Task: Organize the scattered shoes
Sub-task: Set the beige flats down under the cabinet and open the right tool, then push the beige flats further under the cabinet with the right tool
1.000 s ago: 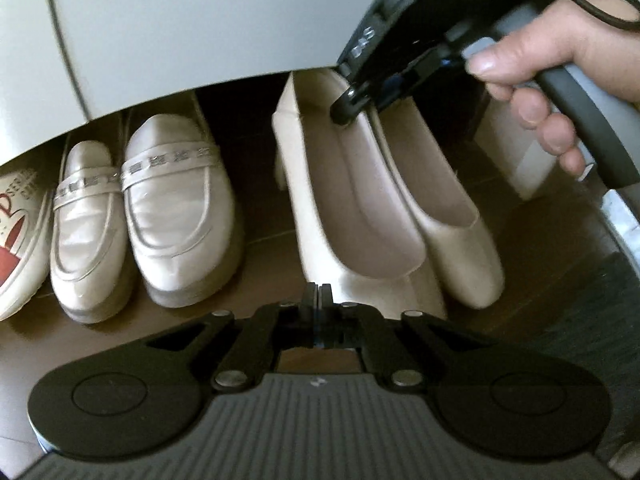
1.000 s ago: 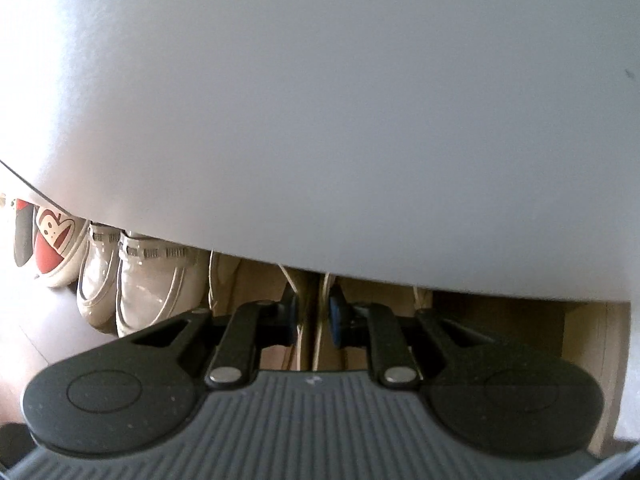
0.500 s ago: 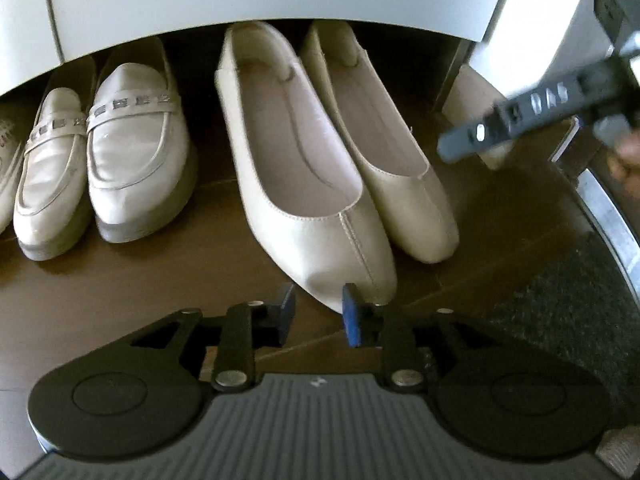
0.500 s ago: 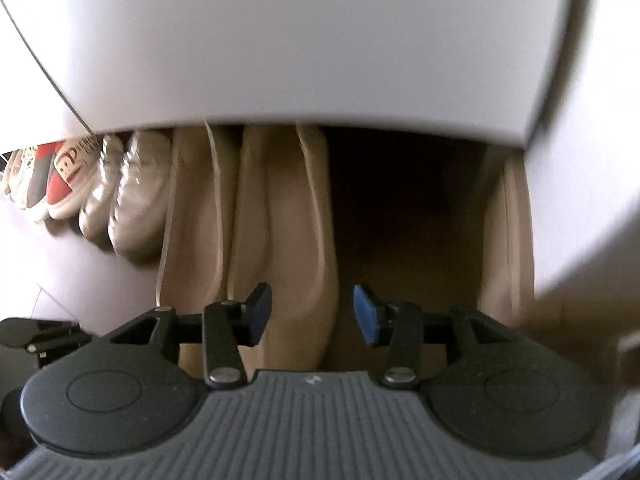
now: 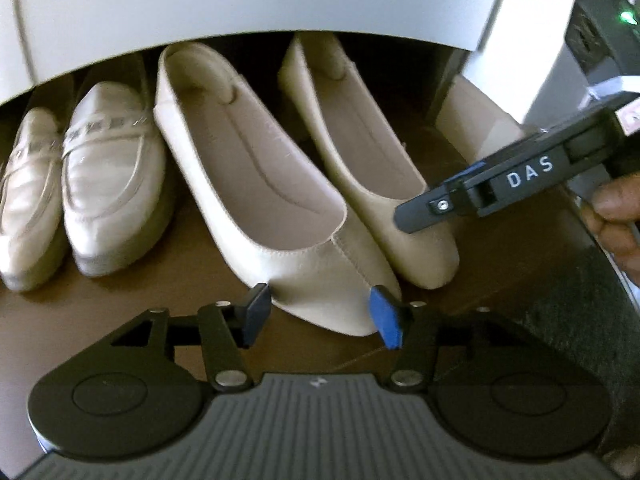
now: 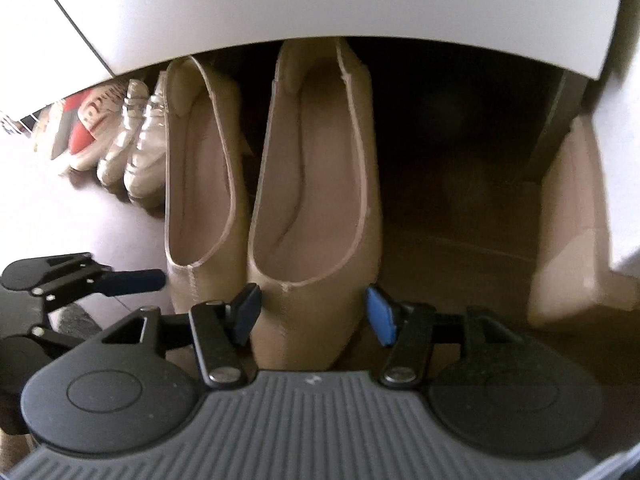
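Two beige flats stand side by side under a white cabinet, toes pointing out. My left gripper (image 5: pixel 320 316) sits low at the toe of the left flat (image 5: pixel 264 200). Its jaws are opening, the toe lies between the fingers, and the pads stand just off its sides. My right gripper (image 6: pixel 312 312) is at the toe of the right flat (image 6: pixel 316 184), jaws also opening around it without pressing. In the left wrist view, the right gripper (image 5: pixel 412 216) hangs over the right flat (image 5: pixel 372 160) with a hand behind it. The left gripper (image 6: pixel 160 278) shows beside the left flat (image 6: pixel 200 184).
A pair of pale loafers (image 5: pixel 112 184) stands left of the flats, with a red and white sneaker (image 6: pixel 88 128) further left. The white cabinet front (image 5: pixel 240 0) overhangs the heels. A beige box (image 6: pixel 568 220) stands to the right, and a dark mat (image 5: pixel 580 300) lies on the brown floor.
Both grippers went from shut to open. The right gripper left the heels of the flats and came back to the toe of the right flat. The left one dropped slightly around the left toe.
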Demonstrator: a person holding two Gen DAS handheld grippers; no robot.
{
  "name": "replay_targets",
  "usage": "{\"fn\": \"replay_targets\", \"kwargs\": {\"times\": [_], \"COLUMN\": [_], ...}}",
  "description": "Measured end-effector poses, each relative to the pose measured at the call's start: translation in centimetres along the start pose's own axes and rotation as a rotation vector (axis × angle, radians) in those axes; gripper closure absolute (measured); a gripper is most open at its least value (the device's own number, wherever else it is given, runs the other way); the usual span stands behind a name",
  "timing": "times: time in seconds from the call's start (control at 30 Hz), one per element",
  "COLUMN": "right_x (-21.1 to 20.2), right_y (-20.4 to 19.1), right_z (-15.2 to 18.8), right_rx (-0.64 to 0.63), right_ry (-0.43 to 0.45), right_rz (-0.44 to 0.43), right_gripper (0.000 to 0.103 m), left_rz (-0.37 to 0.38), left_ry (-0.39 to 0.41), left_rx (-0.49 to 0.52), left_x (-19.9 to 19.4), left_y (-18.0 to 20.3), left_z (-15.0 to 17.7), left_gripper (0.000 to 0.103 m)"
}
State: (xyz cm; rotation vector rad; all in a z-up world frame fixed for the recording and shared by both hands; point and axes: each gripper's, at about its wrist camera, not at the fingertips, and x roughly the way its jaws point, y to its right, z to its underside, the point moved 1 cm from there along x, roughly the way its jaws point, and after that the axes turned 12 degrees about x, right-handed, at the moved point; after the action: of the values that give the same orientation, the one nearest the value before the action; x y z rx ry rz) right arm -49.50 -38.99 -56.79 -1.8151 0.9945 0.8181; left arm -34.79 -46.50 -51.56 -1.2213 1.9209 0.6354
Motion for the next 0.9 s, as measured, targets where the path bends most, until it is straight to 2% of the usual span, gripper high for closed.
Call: {"fn": "replay_targets", "kwargs": {"times": [0.23,0.33,0.4,0.57,0.7,0.77,0.9], "right_x": [-0.1,-0.4,-0.5,-0.3,0.1,0.2,-0.3], "right_y": [0.0,0.1,0.0,-0.2,-0.5,-0.7,-1.1], "right_z": [0.2,0.6,0.7,0.4,-0.3,-0.8,-1.3], "right_rx": [0.014,0.02,0.023,0.039,0.059,0.082,0.099], "right_ry": [0.0,0.01,0.015,0.025,0.044,0.053,0.078], "right_rz": [-0.014,-0.016,-0.016,-0.021,-0.016,-0.019,-0.036], "right_gripper": [0.046,0.046,0.046,0.046,0.046,0.046,0.052], "left_rz": [0.095,0.13,0.139,0.142,0.104,0.067,0.058], "left_ry": [0.043,0.036,0.035,0.039,0.057,0.065,0.042], "left_rx": [-0.03,0.017,0.049,0.09,0.08,0.051,0.064], "left_x": [-0.2,0.5,0.7,1.5,1.7,1.3,-0.6], "left_y": [-4.8,-5.9,-6.1,-6.8,-7.2,-7.2,-6.0], "left_z": [-1.3,-1.9,-2.2,-3.3,-4.2,-4.5,-3.4], "left_gripper": [0.042,0.033,0.03,0.027,0.027,0.029,0.029]}}
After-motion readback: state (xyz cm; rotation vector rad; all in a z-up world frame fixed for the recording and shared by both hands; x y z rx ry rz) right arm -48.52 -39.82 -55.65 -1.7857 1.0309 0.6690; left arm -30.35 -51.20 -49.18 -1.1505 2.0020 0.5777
